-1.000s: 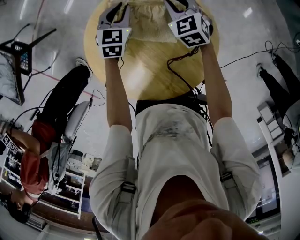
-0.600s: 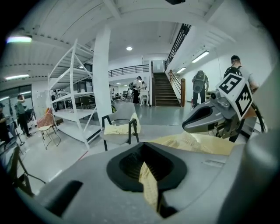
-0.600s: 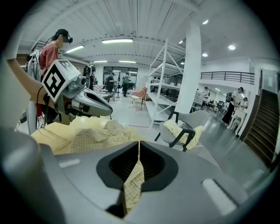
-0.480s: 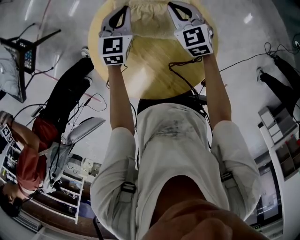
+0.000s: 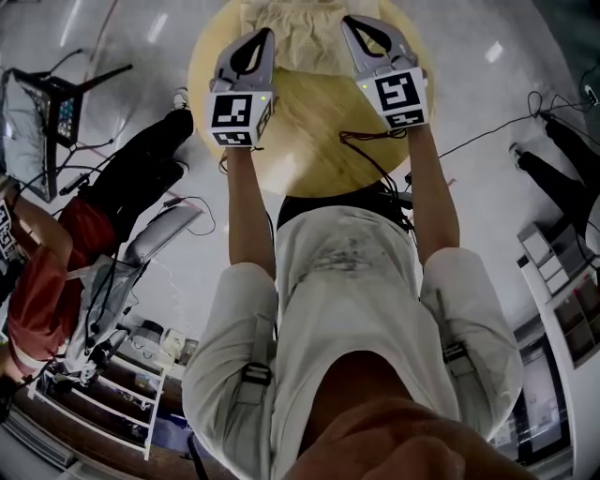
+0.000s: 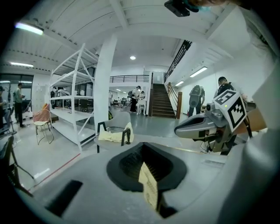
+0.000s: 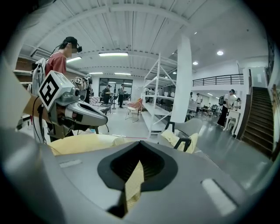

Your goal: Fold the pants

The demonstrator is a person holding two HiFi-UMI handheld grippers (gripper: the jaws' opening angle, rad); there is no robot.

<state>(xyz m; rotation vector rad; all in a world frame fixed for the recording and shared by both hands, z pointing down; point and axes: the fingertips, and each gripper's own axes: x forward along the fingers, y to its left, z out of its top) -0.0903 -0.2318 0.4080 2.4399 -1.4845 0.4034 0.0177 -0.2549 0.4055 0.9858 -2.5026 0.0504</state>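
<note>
Left gripper (image 5: 266, 37) and right gripper (image 5: 350, 23) higher than before, each clamped on pants (image 5: 302, 33) (table (image 5: 309, 141) beneath, chair (image 6: 116, 120) beyond).

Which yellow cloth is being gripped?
The pants on the table: the left gripper and right gripper pinch them. The other cloth drapes a chair.

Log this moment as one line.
left gripper: shut on pale yellow fabric pants | right gripper: shut on same pants | round wooden table: bears pants

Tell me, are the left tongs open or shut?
Shut on the pants: the left tongs pinch a pale yellow strip of them between closed jaws.
</note>
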